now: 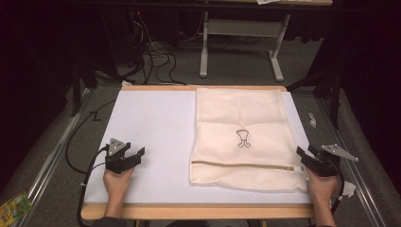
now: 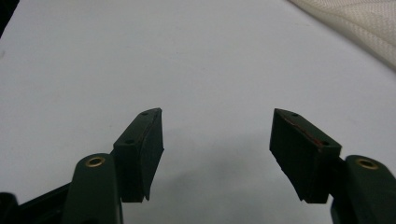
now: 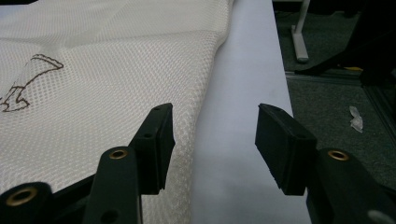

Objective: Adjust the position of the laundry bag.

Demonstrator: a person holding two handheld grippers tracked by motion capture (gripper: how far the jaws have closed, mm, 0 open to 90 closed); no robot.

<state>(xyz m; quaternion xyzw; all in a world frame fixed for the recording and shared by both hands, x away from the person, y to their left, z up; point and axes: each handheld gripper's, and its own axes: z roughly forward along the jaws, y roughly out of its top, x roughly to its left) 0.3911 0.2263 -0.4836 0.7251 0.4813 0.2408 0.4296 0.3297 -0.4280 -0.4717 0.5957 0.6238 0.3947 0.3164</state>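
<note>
The right gripper (image 1: 303, 157) stands released, its 2 jaws spread wide with nothing between them. In the right gripper view the right gripper (image 3: 214, 145) straddles the right edge of the mesh laundry bag (image 3: 102, 93): one jaw hangs over the weave, the other over bare white table (image 3: 247, 93). That placing looks like a line-up to pinch the edge near the zipper (image 1: 246, 165).

The left gripper (image 1: 135, 156) is likewise released and empty, resting low on the white surface well apart from the bag; in the left gripper view the left gripper (image 2: 217, 140) faces plain table (image 2: 140, 56), with a corner of the bag (image 2: 359, 23) at the upper right. It seems parked there, waiting while the other hand starts.

The bag (image 1: 243, 137) lies flat on the right half of the table (image 1: 151, 123), zipper end toward the person, probably so both hands can reach the opening.

No readable writing appears. The bag carries 1 small brown outline emblem (image 1: 243, 138), also visible from the right gripper (image 3: 28, 81), without letters.
</note>
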